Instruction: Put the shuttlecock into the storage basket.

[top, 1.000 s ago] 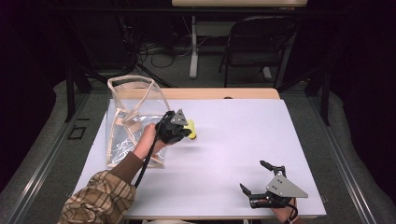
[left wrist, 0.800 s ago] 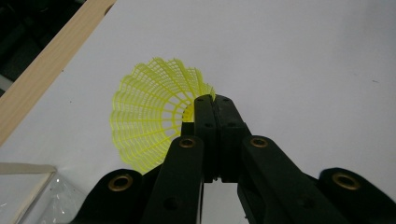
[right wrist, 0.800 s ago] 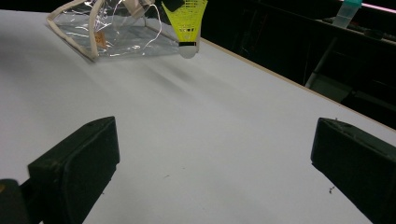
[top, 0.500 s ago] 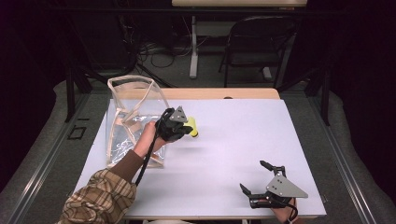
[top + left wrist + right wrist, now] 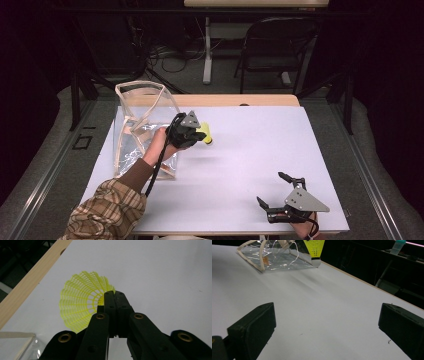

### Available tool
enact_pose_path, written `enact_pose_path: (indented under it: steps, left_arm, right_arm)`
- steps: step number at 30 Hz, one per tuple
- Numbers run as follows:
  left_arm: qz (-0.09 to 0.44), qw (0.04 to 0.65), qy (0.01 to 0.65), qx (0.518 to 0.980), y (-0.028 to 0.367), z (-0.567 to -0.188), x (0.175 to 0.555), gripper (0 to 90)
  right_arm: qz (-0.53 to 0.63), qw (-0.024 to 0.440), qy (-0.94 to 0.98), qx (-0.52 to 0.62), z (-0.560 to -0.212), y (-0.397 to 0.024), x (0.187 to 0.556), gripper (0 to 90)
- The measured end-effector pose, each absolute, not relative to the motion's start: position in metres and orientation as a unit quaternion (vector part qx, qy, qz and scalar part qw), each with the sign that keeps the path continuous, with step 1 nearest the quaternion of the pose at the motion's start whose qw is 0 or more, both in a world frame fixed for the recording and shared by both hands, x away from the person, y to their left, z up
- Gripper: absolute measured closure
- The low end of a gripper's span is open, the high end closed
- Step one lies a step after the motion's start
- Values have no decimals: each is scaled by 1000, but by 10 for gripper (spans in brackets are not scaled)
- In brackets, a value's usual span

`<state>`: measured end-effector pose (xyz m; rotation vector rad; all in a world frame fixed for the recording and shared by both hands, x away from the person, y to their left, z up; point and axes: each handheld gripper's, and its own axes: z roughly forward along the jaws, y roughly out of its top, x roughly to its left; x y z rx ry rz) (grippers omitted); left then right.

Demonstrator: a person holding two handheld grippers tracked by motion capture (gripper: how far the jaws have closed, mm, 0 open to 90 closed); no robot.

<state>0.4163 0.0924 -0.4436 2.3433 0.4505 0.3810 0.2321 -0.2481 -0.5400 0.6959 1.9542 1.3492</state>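
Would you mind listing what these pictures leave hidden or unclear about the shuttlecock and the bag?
- Shuttlecock: left gripper view, its cork is behind the left claw.
- Shuttlecock: right gripper view, the skirt's top is cut off by the upper edge.
- Clear bag: high view, its near wall is partly behind the hand; whether anything lies inside is unclear.

No readable txt, labels, brands, nos. or signs anywhere. Small orange-brown patch inside the clear bag (image 5: 265,260) might be a tag, but too blurred to read. Shuttlecock (image 5: 82,303), bench (image 5: 260,150) and both grippers are unmarked.
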Motion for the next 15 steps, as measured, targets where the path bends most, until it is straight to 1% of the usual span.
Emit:
enact_pose_path:
  steps: [15]
  left_arm:
    - [157,362,166,904,91,-425,418,897]
  right_arm:
    - [515,327,747,266,-540,-248,232,8]
